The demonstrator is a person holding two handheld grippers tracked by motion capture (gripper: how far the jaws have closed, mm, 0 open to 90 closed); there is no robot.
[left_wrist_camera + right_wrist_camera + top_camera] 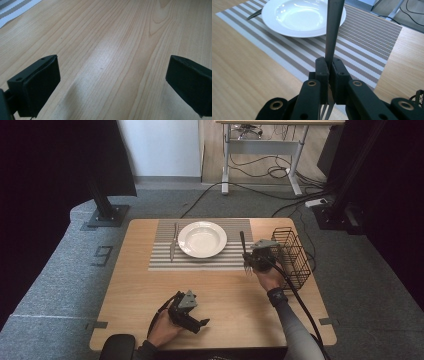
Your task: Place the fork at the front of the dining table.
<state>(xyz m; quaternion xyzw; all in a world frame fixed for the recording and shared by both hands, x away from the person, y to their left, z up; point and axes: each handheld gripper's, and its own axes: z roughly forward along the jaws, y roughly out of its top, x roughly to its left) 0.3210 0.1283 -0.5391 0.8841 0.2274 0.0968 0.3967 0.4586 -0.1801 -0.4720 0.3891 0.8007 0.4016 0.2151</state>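
Observation:
My right gripper is shut on a grey fork at the right edge of the striped placemat. In the right gripper view the jaws pinch the fork's handle, which points away over the mat, and the tines hang below them. A white plate rests in the middle of the mat, seen again as the plate beyond the fork. My left gripper is low over the table's front, open, with bare wood between its pads.
Another piece of cutlery lies on the mat left of the plate. A black wire basket stands at the table's right edge, just beside my right hand. The wooden table is bare between mat and front edge.

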